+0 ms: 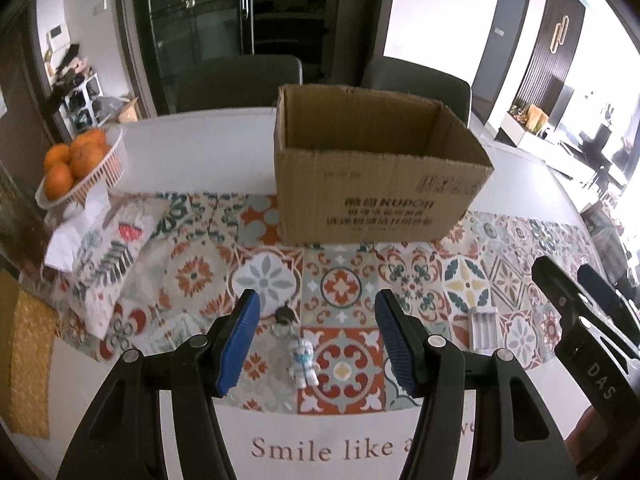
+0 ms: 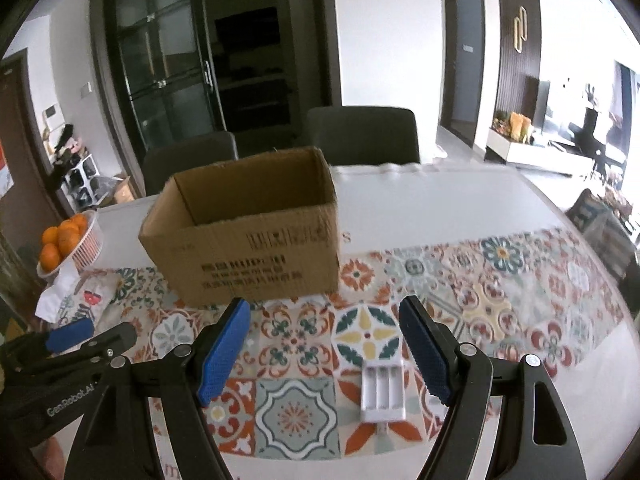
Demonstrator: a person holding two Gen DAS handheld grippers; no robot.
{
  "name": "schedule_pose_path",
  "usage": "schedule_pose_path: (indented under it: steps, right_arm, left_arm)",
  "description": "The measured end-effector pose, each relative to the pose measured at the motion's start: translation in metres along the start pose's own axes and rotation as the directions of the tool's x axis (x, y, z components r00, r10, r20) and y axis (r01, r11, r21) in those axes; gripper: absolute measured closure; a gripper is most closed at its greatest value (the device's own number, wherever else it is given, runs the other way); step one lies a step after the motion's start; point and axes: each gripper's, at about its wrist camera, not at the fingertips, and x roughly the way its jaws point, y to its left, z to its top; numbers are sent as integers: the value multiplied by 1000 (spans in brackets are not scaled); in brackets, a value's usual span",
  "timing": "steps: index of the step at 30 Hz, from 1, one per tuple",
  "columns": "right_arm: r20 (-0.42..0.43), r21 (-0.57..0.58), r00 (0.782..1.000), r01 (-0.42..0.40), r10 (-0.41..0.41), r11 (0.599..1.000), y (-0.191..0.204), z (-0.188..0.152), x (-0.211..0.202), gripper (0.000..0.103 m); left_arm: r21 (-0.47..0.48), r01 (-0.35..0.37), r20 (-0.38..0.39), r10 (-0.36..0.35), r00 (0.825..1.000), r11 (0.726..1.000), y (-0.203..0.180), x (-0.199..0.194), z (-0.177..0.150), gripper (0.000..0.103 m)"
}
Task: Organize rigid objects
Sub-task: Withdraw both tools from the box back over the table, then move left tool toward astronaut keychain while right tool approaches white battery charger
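One keychain (image 1: 301,364), one charger (image 2: 383,391), one box (image 2: 248,236)

Left gripper (image 1: 316,334) hung open over patterned cloth (image 1: 400,276), astronaut keychain (image 1: 300,356) lying between blue pads; cardboard box (image 1: 372,184) stood at twelve o'clock, white battery case (image 1: 484,328) at three.

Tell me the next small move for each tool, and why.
Probably lower both: the left tool stands open over the astronaut keychain, the right tool open over the white battery case. Neither is gripped, and the box looks empty.
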Motion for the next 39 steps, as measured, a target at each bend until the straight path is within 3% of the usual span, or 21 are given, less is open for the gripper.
schedule_pose_path:
  steps: [13, 20, 25, 39]
  right_arm:
    - [-21, 22, 999, 49, -48, 999, -19, -47, 0, 26]
    - [-91, 44, 995, 50, -46, 998, -28, -64, 15, 26]
    - [-119, 37, 991, 70, -65, 997, -33, -72, 26, 26]
    - [-154, -8, 985, 84, -84, 996, -38, -80, 57, 26]
  left_arm:
    - [-42, -96, 28, 97, 995, 995, -4, 10, -46, 44]
    - [-103, -99, 18, 102, 995, 990, -6, 24, -62, 44]
    - [-105, -134, 66, 141, 988, 985, -7, 28, -70, 44]
    - [-65, -180, 64, 184, 981, 982, -15, 59, -72, 44]
